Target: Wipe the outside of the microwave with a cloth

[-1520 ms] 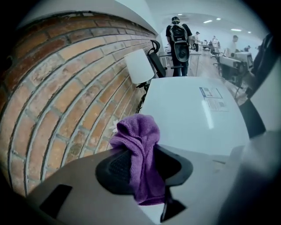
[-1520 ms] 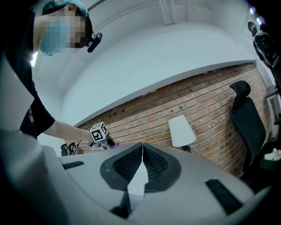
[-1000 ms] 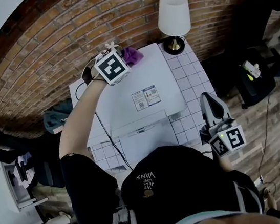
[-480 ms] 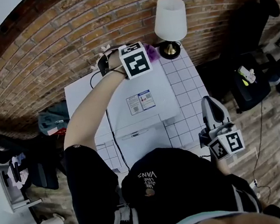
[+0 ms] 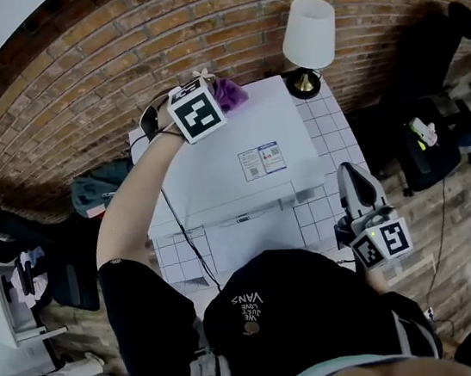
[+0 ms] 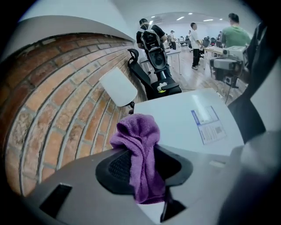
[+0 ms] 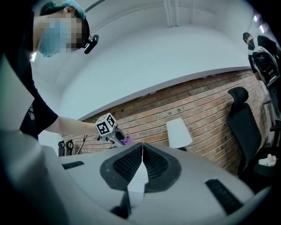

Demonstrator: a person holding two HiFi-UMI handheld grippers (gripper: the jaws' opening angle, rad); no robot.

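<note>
Clearance findings. The flat white top of the microwave (image 5: 231, 153) is bare across its middle and right, save a flat printed label (image 5: 265, 159), and is open to passage.

Rear: a red brick wall (image 5: 116, 78) runs just behind the back edge and closes that side.

Rear right: a table lamp with a white shade (image 5: 309, 33) stands on the white tiled table (image 5: 326, 140), just beside the microwave.

Rear edge, left of centre: occupied by the left gripper (image 5: 216, 100), clamped on a purple cloth (image 5: 229, 95). Its forearm (image 5: 134, 206) spans the left side.

The right tiled strip is bare up to the right gripper (image 5: 348, 174), whose jaws are together.
</note>
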